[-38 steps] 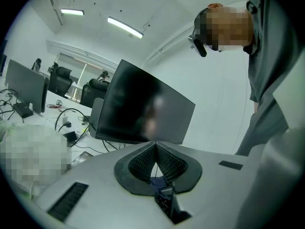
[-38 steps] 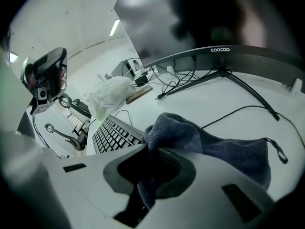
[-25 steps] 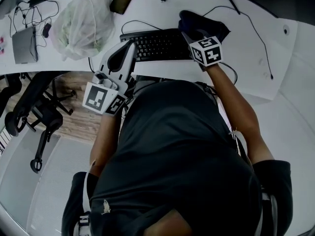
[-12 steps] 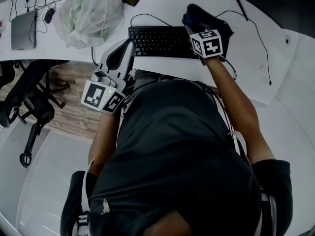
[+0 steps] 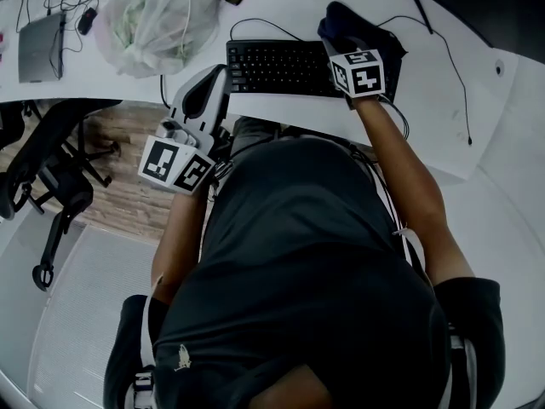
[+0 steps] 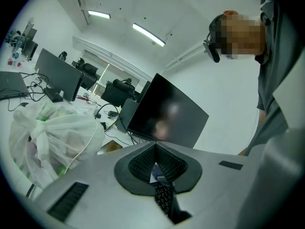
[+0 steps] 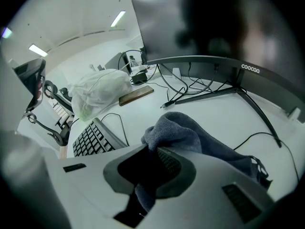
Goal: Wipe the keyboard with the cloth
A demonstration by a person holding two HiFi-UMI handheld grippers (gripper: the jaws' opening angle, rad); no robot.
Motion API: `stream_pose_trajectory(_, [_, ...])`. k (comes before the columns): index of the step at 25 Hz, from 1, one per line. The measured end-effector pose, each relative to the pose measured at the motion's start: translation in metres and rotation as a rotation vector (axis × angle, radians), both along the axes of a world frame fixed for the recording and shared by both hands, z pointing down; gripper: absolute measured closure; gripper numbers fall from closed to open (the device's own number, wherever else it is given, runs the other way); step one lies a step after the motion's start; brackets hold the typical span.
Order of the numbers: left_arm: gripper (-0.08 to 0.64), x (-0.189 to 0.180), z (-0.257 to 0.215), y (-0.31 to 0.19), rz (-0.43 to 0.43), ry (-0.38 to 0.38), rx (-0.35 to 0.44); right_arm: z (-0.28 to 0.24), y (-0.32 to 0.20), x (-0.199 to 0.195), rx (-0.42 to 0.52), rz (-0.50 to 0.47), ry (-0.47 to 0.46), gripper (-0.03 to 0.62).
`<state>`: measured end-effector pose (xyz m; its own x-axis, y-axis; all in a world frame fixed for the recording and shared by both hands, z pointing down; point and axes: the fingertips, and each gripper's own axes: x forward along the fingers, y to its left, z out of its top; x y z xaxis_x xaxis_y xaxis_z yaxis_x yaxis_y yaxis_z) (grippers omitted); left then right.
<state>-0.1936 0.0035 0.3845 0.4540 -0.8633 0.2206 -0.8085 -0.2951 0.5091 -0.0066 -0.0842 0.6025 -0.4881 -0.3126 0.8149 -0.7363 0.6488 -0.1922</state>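
Right gripper view: right gripper [image 7: 148, 162] clamps the cloth [image 7: 190, 135], keyboard [image 7: 93, 138] just to its left. Left gripper [image 6: 155, 162] is closed, empty.

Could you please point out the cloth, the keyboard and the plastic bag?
cloth [image 7: 177, 129]: right gripper view, bunched top fold.
keyboard [image 5: 277, 66]: head view, middle of the keys.
plastic bag [image 5: 157, 15]: head view, its bulging middle.

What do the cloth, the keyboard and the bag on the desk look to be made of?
Cloth: probably dark grey-blue terry or microfibre, judging by its fuzzy nap and soft folds.
Keyboard: black matt plastic, judging by its moulded keys and dull surface.
Bag: thin translucent plastic film. It is crinkled and its contents show through faintly.
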Motion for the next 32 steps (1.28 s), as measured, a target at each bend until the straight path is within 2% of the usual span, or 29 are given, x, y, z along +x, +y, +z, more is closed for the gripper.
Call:
stream_pose_trajectory(9, [0.555, 0.007, 0.012, -0.004, -0.002, 0.025, -0.029, -0.001, 0.000, -0.001, 0.037, -0.015, -0.007, 0.560])
stream_pose_trajectory(18, [0.555, 0.017, 0.015, -0.024, 0.007, 0.035, -0.039, -0.002, 0.002, -0.002, 0.030, -0.031, -0.030, 0.559])
stream_pose_trajectory(25, [0.555, 0.028, 0.039, -0.047, 0.018, 0.067, -0.099, -0.003, 0.002, -0.006, 0.057, -0.063, -0.029, 0.560])
stream_pose_trajectory(29, [0.555, 0.041, 0.042, -0.073, 0.027, 0.118, -0.114, -0.002, 0.001, -0.007, 0.035, -0.084, -0.040, 0.560])
stream_pose_trajectory(32, [0.555, 0.050, 0.036, -0.089, 0.046, 0.119, -0.103, 0.000, 0.004, -0.006, 0.004, -0.099, -0.032, 0.560])
